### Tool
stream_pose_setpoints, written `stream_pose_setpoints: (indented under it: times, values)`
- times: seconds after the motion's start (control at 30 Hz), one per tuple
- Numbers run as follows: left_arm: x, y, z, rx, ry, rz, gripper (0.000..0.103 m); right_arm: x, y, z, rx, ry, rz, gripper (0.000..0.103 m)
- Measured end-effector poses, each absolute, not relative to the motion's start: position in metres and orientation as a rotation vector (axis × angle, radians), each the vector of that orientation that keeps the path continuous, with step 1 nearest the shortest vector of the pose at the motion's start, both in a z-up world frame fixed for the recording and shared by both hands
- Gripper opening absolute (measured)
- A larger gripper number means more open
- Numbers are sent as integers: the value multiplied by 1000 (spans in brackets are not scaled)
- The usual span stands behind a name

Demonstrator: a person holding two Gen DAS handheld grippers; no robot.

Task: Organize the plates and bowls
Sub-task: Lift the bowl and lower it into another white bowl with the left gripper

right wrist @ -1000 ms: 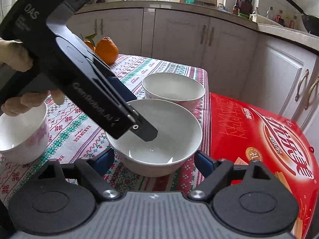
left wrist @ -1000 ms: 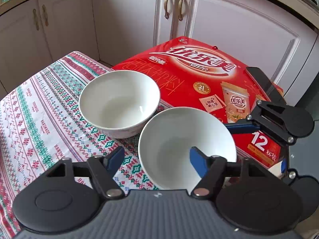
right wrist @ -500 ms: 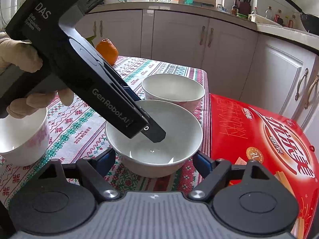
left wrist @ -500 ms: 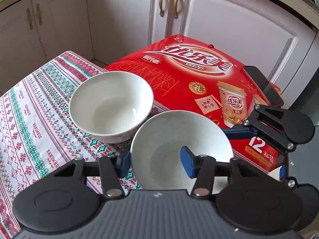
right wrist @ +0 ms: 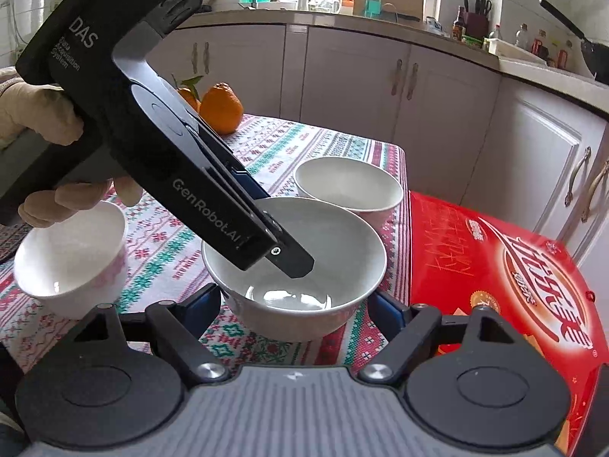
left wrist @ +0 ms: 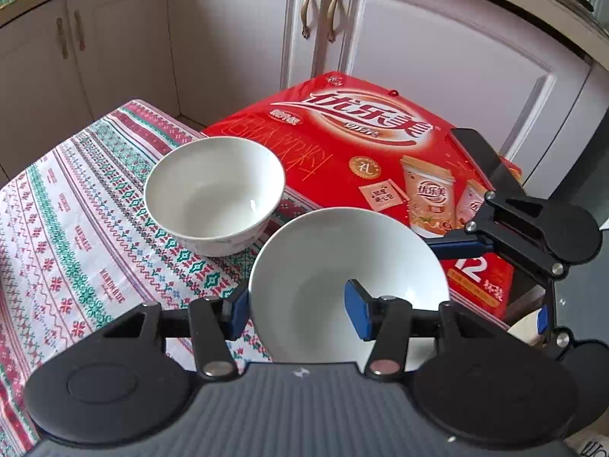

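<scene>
Left wrist view shows my left gripper (left wrist: pixel 297 314) straddling the near rim of the wide bowl (left wrist: pixel 348 285): one blue pad (left wrist: pixel 357 314) sits inside the bowl, the other is outside the wall. The fingers are half apart, and I cannot tell whether they already pinch the wall or only bracket it. That bowl sits at the table (left wrist: pixel 76 228) edge that butts against the red box (left wrist: pixel 365 160). The deeper bowl (left wrist: pixel 215 196) stands just beside it, farther along the same edge, and the two look barely apart.

From the right wrist view, my right gripper (right wrist: pixel 293 306) is spread wide, with a finger on either side of the wide bowl's (right wrist: pixel 293 259) base. The gaps look small, but I cannot say whether either finger touches. A third bowl (right wrist: pixel 70 255) with pink markings sits toward the table's left side, and two oranges (right wrist: pixel 220 108) are near the far edge.

My guess is the step is lifting the wide bowl to nest it with another. To do it well, I should close the left fingers squarely on the rim wall, low enough for a firm bite. Glazed china is slick, so I'd raise it level. The neighbouring bowl must not be knocked, and the right gripper should steady the base or get out of the way.
</scene>
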State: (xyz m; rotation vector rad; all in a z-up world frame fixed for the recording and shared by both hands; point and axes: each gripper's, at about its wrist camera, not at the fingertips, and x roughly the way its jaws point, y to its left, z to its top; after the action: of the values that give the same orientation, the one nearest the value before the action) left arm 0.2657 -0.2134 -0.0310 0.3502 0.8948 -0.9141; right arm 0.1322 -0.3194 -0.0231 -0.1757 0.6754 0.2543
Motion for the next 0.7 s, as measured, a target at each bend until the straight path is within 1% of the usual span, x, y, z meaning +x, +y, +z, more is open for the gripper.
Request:
stream_pose_setpoints:
  times: [0.17,0.7]
  values:
    - [249,-202,-20,363,871,-902,51,121,-312,-13,-173,669,276,87]
    - [207,-136,9,273,797,-803,51,97,-263,16,-195,631,386,88]
